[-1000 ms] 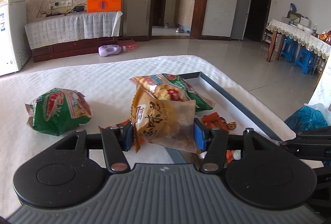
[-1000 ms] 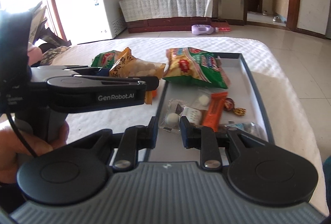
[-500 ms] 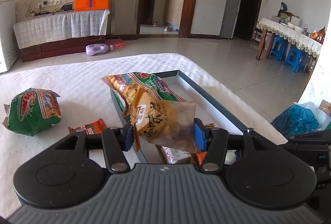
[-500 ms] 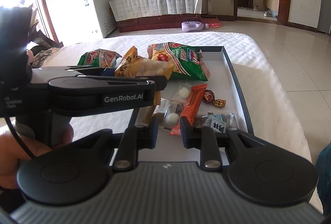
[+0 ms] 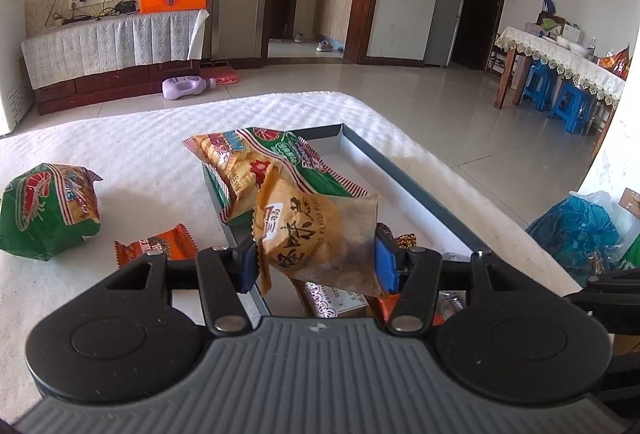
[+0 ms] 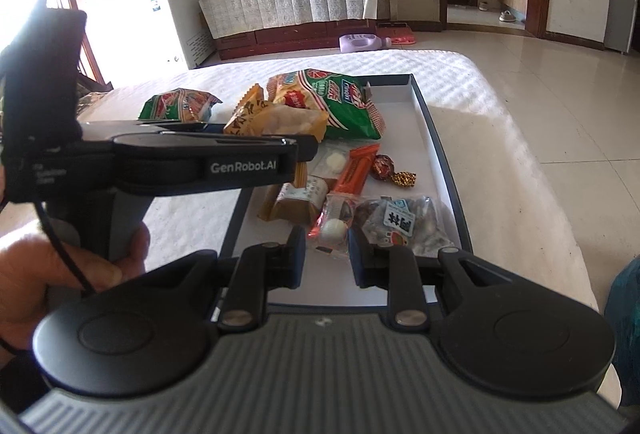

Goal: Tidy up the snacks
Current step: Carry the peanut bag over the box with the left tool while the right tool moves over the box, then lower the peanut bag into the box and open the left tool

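My left gripper point(image 5: 316, 262) is shut on a yellow-brown snack bag point(image 5: 316, 234) and holds it above the near left part of the grey-rimmed tray point(image 5: 420, 189). The bag also shows in the right wrist view point(image 6: 276, 117), above the tray point(image 6: 436, 153). A big green cracker bag point(image 5: 264, 165) lies at the tray's far end. My right gripper point(image 6: 326, 260) is open and empty, low over the tray's near end, close to a small candy packet point(image 6: 334, 224).
A green shrimp-chip bag point(image 5: 48, 209) and an orange wafer packet point(image 5: 156, 246) lie on the white tablecloth left of the tray. In the tray lie an orange bar point(image 6: 356, 169), wrapped chocolates point(image 6: 390, 169) and a clear bag of sweets point(image 6: 400, 222). The table edge runs right of the tray.
My left gripper has carried the yellow-brown bag to the right, from over the cloth to over the tray. My right gripper has drawn back toward the tray's near end.
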